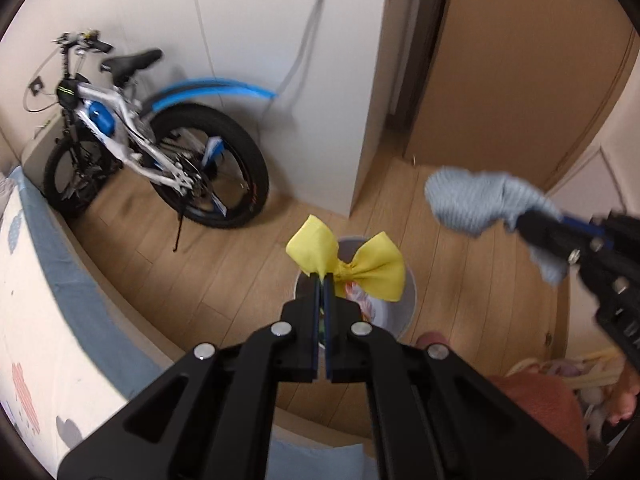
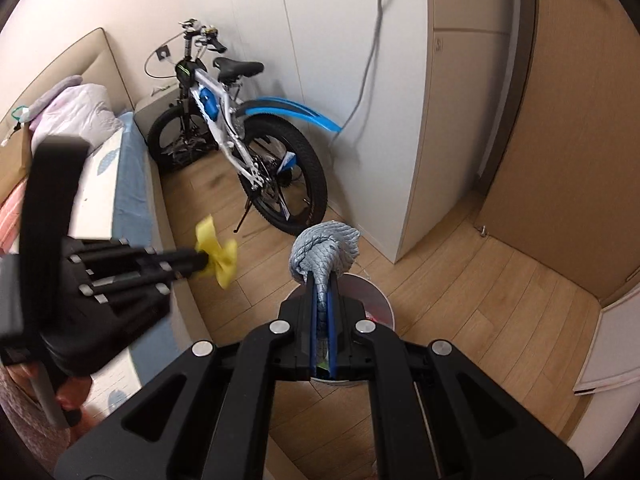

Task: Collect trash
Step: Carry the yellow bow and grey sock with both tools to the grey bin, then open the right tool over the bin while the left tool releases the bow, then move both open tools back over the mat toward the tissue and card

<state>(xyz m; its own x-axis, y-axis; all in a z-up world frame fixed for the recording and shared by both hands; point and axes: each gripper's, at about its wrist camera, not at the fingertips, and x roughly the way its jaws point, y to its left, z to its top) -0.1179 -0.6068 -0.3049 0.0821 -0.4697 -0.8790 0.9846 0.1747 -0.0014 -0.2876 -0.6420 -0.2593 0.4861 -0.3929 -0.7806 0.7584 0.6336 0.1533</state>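
Left tool clamped tight on a yellow cloth bow, pinching it by the left wing; long way of the bow lying across the view, wings spread left and right, knot in the middle; soft, thin, crinkled at the knot. Hanging right over the round white trash bin on the wood floor; something colourful already inside the bin, too blurry to name.

Right tool squeezed shut on a grey-blue knitted rag; bumpy, ropey knit; bunched into a ball past the tips, with a tail running back between the blue pads; also just above the bin rim.

Floor of long pale wood planks, bare around the bin. Bed with a blue edge close on the left side; white and blue bike parked by the white wall beyond the bin; white cupboard corner and brown door to the right; open floor between bin and door.
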